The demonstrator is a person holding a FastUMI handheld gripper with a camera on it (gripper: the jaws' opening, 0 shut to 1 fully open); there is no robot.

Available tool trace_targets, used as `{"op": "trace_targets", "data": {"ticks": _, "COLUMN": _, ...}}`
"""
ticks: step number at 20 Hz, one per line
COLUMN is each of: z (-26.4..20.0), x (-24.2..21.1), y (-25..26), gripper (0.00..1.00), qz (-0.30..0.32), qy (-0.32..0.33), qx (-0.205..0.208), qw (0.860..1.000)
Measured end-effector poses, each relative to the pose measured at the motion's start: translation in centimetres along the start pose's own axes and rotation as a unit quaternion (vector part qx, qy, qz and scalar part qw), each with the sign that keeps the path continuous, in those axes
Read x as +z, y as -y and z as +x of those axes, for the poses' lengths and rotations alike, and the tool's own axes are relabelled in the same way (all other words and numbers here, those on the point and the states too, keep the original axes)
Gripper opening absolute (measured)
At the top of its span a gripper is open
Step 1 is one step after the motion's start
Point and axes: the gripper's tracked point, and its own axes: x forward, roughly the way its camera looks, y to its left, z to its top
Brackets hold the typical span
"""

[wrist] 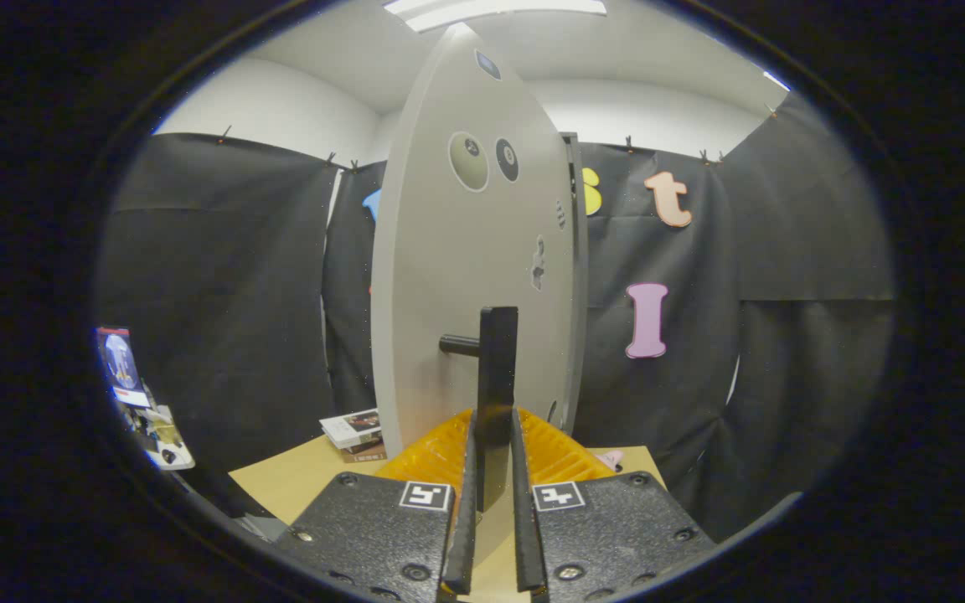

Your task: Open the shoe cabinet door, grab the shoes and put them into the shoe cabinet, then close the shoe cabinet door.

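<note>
The pale shoe cabinet door (449, 276) stands swung out towards me, seen at a steep angle, with two round marks high on its face. Its black bar handle (497, 368) stands upright on a short post and runs down between my fingers. My gripper (494, 423) is shut on this handle, one finger (463, 502) pressed on its left side and the other on its right. The door's far edge (576, 276) lines up with a dark vertical strip behind it. The cabinet's inside is hidden behind the door.
A light wooden tabletop (298, 486) lies below the door. A small stack of books (354, 433) sits on it left of the door. A small pink object (612, 458) peeks out to the right. Cluttered items (143, 410) sit far left.
</note>
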Motion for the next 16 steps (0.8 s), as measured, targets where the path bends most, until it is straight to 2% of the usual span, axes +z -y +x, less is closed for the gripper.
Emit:
{"op": "trace_targets", "data": {"ticks": 4, "z": -1.0, "x": 0.7, "y": 3.3, "gripper": 0.23, "qz": -0.016, "qy": 0.021, "qx": -0.071, "qw": 0.997}}
{"op": "trace_targets", "data": {"ticks": 6, "z": -2.1, "x": 1.9, "y": 6.1, "gripper": 0.19, "qz": -0.025, "qy": 0.053, "qx": -0.129, "qw": 0.990}}
{"op": "trace_targets", "data": {"ticks": 8, "z": -3.1, "x": 2.9, "y": 8.6, "gripper": 0.20, "qz": -0.026, "qy": 0.082, "qx": -0.178, "qw": 0.980}}
{"op": "trace_targets", "data": {"ticks": 9, "z": -3.5, "x": 2.8, "y": 8.8, "gripper": 0.21, "qz": -0.018, "qy": 0.089, "qx": -0.177, "qw": 0.980}}
{"op": "trace_targets", "data": {"ticks": 13, "z": -4.0, "x": 1.7, "y": 7.5, "gripper": 0.42, "qz": 0.016, "qy": 0.065, "qx": -0.132, "qw": 0.989}}
{"op": "trace_targets", "data": {"ticks": 16, "z": -4.5, "x": 1.0, "y": 7.2, "gripper": 0.72, "qz": 0.013, "qy": 0.063, "qx": -0.140, "qw": 0.988}}
